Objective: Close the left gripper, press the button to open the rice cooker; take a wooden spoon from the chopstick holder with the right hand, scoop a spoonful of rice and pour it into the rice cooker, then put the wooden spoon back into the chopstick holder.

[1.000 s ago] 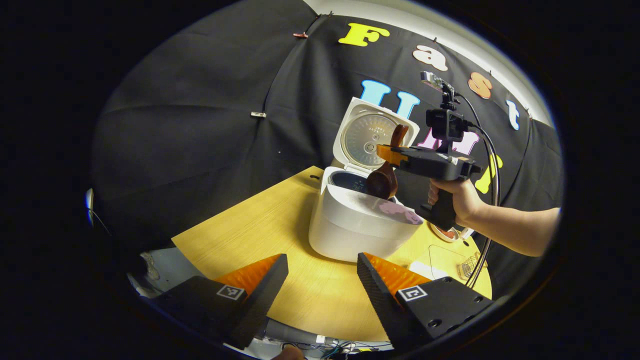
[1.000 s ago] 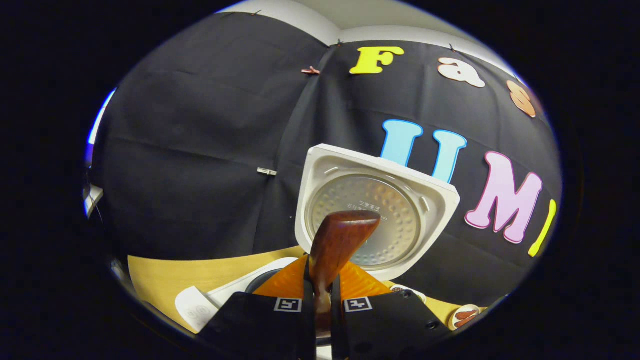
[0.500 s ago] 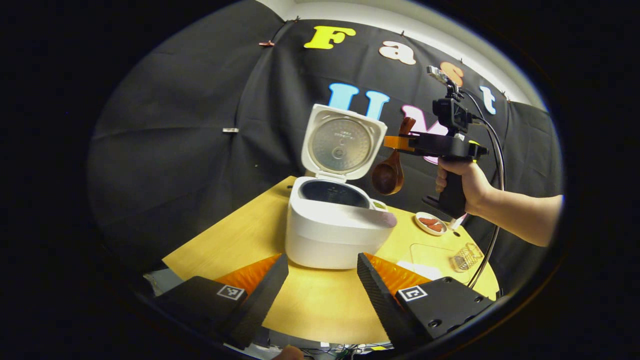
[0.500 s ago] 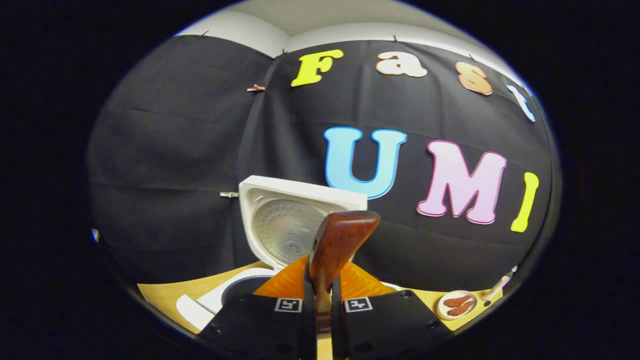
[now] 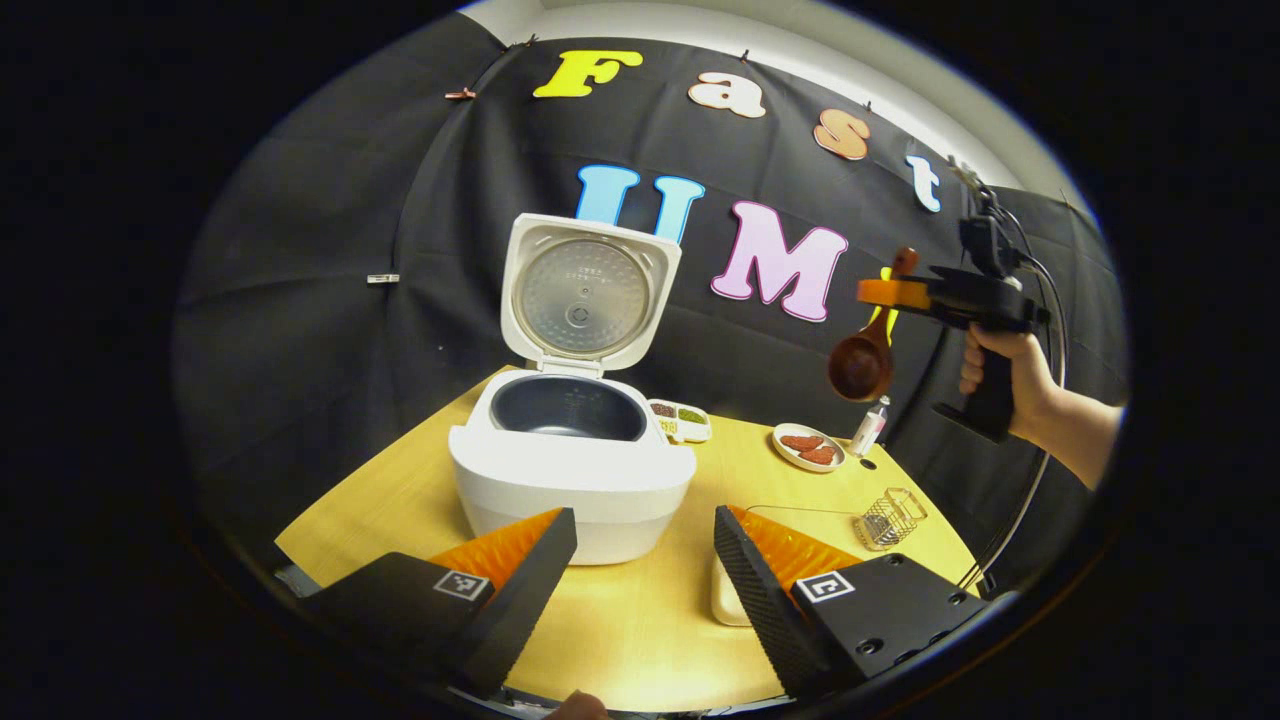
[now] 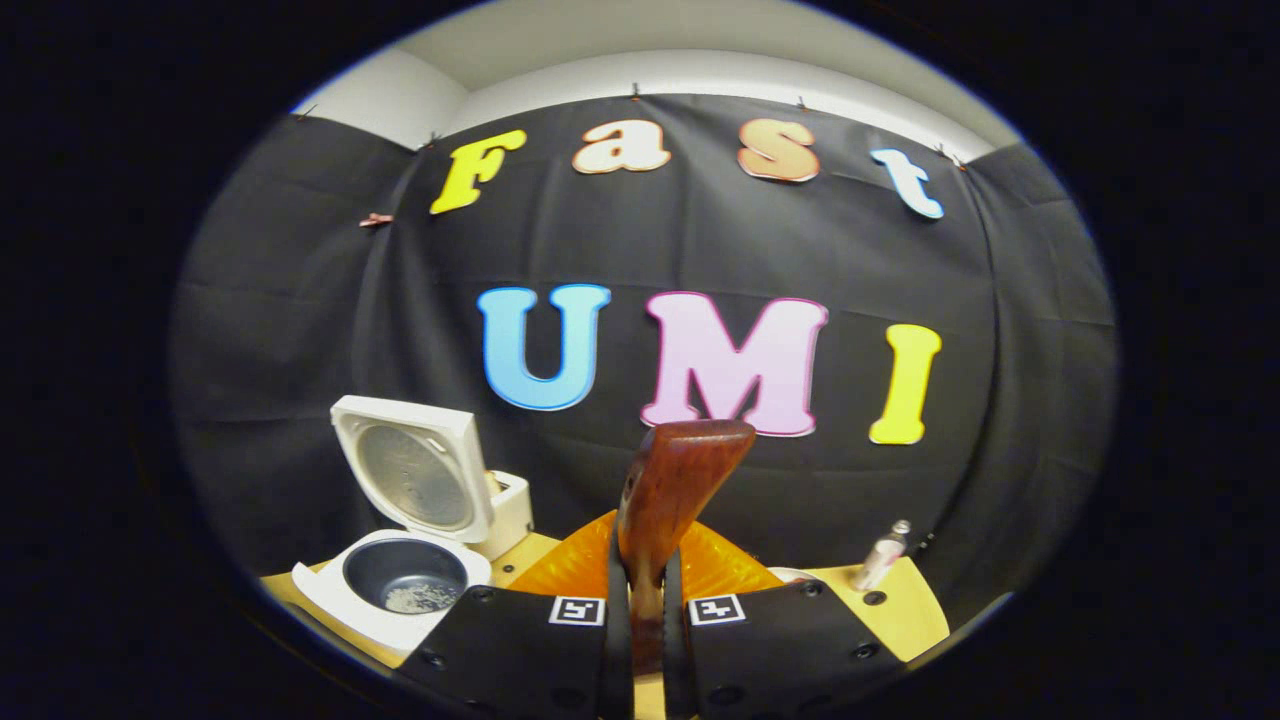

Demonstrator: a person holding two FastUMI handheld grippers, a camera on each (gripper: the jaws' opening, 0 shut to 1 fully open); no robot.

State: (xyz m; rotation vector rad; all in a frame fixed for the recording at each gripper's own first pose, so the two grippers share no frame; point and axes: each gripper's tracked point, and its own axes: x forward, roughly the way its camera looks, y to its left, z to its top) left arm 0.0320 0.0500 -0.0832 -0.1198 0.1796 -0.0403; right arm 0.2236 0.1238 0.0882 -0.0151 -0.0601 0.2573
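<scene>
Rice cooker: on the counter, lid up, grains on the pot floor in your right gripper view. Wooden spoon: clamped by its handle in your right gripper, jaws closed on it, bowl hanging down; a second ago it was over the pot, now it is well to the right, above the small plate. Left gripper: jaws apart, empty, low before the cooker. Chopstick holder: wire, near the counter's right edge.
</scene>
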